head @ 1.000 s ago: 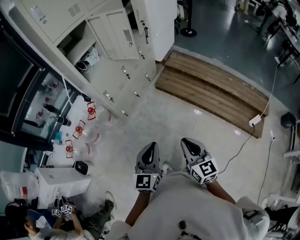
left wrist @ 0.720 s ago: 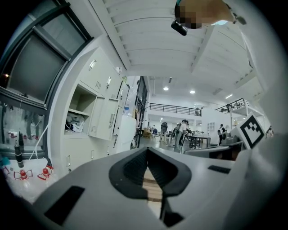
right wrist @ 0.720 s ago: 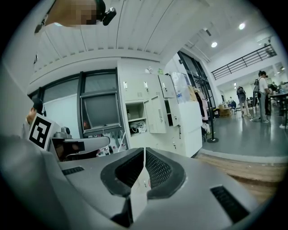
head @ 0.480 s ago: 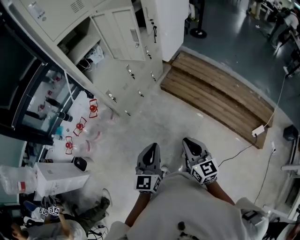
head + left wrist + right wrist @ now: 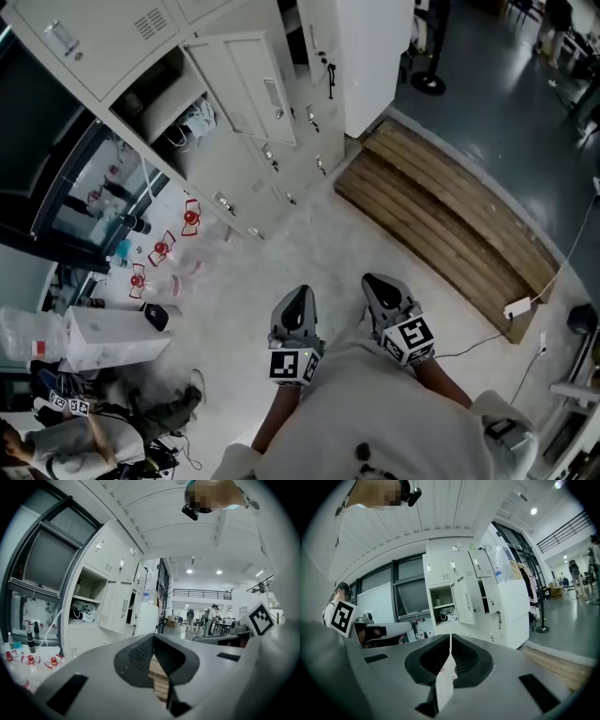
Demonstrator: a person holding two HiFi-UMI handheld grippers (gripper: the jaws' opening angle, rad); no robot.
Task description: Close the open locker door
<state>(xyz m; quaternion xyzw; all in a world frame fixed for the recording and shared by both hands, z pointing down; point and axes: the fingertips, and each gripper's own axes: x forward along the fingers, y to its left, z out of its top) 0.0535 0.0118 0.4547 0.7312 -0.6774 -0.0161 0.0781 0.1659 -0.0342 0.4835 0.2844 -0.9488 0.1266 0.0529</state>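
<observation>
The grey lockers [image 5: 234,178] stand ahead at the upper left. One locker door [image 5: 248,89] hangs open beside its compartment [image 5: 173,108], which holds a white bag. In the left gripper view the same open door [image 5: 117,606] shows left of centre, and in the right gripper view the door [image 5: 465,602] is straight ahead. My left gripper [image 5: 298,295] and right gripper [image 5: 377,283] are held side by side in front of my body, well short of the lockers. Both are shut with nothing held: the left gripper [image 5: 153,637] and the right gripper [image 5: 450,637] each show tips that meet.
A wooden pallet [image 5: 441,216] lies on the floor to the right, with a white power strip [image 5: 516,307] and its cable past it. Red-and-white items [image 5: 164,253] and a white box [image 5: 112,337] sit at the left. A person [image 5: 84,441] crouches at the lower left. A tall white cabinet [image 5: 370,56] adjoins the lockers.
The lockers and pallet have slid right and down in the head view as I move closer. Both grippers keep the same pose in front of me, still shut.
</observation>
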